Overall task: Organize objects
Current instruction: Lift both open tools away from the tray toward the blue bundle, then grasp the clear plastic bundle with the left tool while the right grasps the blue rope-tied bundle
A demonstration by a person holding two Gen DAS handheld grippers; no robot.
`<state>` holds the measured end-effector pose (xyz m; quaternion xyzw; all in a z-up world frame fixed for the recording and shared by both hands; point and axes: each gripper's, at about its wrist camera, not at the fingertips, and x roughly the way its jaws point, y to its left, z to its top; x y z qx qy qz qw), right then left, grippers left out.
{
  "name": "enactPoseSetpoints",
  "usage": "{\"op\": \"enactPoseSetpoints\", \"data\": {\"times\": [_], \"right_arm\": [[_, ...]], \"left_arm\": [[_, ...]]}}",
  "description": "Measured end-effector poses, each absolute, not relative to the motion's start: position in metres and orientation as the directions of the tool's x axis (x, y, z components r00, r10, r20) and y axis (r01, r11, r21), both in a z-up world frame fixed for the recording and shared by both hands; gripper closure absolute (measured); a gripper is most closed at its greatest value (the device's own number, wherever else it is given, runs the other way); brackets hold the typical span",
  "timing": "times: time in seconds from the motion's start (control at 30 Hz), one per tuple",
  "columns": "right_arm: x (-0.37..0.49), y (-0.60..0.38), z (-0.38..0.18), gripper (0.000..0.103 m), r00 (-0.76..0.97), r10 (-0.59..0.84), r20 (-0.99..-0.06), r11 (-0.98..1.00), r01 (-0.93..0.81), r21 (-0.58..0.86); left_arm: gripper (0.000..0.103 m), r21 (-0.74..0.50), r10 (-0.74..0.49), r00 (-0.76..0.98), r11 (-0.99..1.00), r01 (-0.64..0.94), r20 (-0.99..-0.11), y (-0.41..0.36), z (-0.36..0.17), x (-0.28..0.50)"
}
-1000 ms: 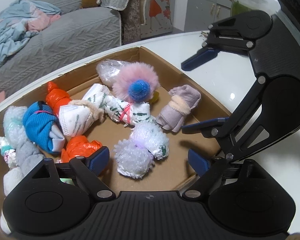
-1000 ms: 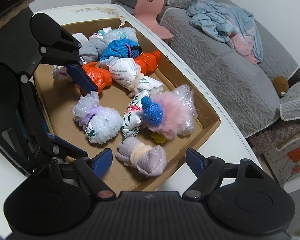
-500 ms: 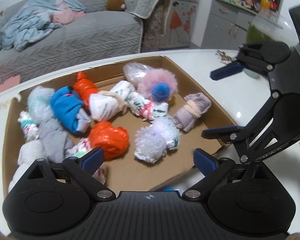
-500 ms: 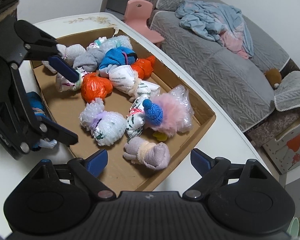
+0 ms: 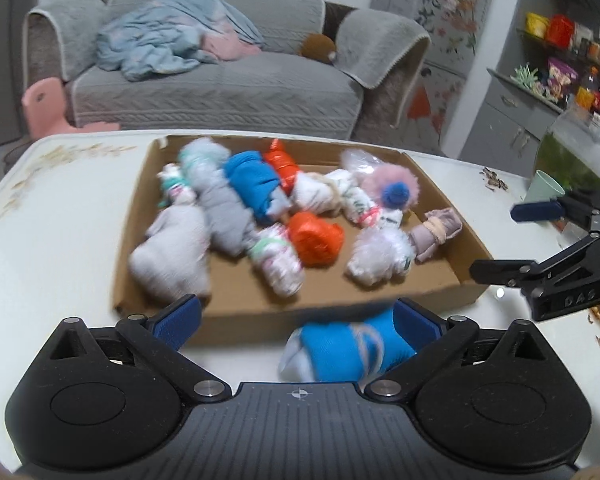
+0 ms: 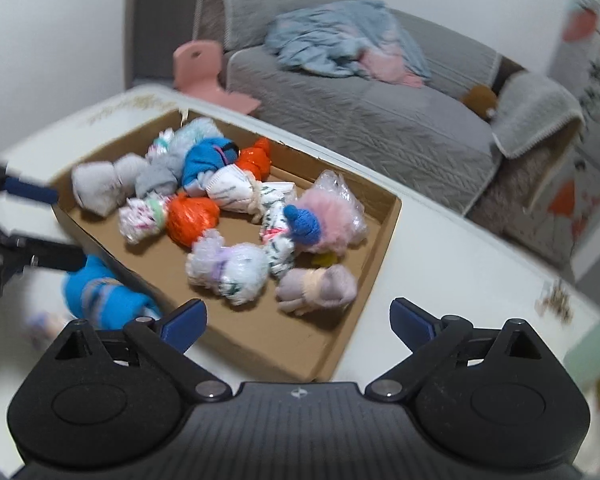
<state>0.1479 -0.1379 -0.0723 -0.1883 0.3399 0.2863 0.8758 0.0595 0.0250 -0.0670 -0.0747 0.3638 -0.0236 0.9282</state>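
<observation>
A shallow cardboard box on a white table holds several rolled sock bundles: blue, orange, grey, white and a pink fluffy one. The box also shows in the right wrist view. A blue rolled sock bundle lies on the table outside the box's near wall, against the right finger of my open left gripper. It shows in the right wrist view too. My right gripper is open and empty, at the box's right end, over a lilac bundle.
A green paper cup and scattered husks lie on the table to the right. A grey sofa with a blue blanket and a pink child's chair stand beyond the table's far edge.
Both grippers have pulled back and up from the box. The blue bundle outside the box has come into view between the left fingers. Both stay open.
</observation>
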Motion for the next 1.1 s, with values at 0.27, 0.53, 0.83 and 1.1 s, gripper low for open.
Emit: {"op": "enactPoseSetpoints", "data": {"times": [0.27, 0.53, 0.83, 1.1], "right_arm": [[0.102, -0.138, -0.082, 0.001, 0.626, 0.422, -0.655, 0.826, -0.563, -0.006], [0.074, -0.113, -0.085, 0.003, 0.582, 0.571, -0.579, 0.71, -0.704, -0.008], [0.075, -0.127, -0.091, 0.013, 0.519, 0.659, -0.545, 0.586, -0.808, -0.061], [0.07, -0.1, -0.103, 0.025, 0.44, 0.661, -0.608, 0.353, -0.897, -0.266]], "left_arm": [[0.001, -0.12, -0.086, 0.749, 0.993, 0.008, -0.657, 0.022, -0.097, 0.01], [0.002, -0.012, -0.123, 0.768, 0.989, 0.149, -0.628, -0.007, -0.119, 0.001], [0.011, 0.01, -0.168, 0.746, 0.974, 0.228, -0.644, -0.016, -0.131, 0.012], [0.043, 0.007, -0.19, 0.75, 0.968, 0.251, -0.634, -0.005, -0.128, 0.007]]}}
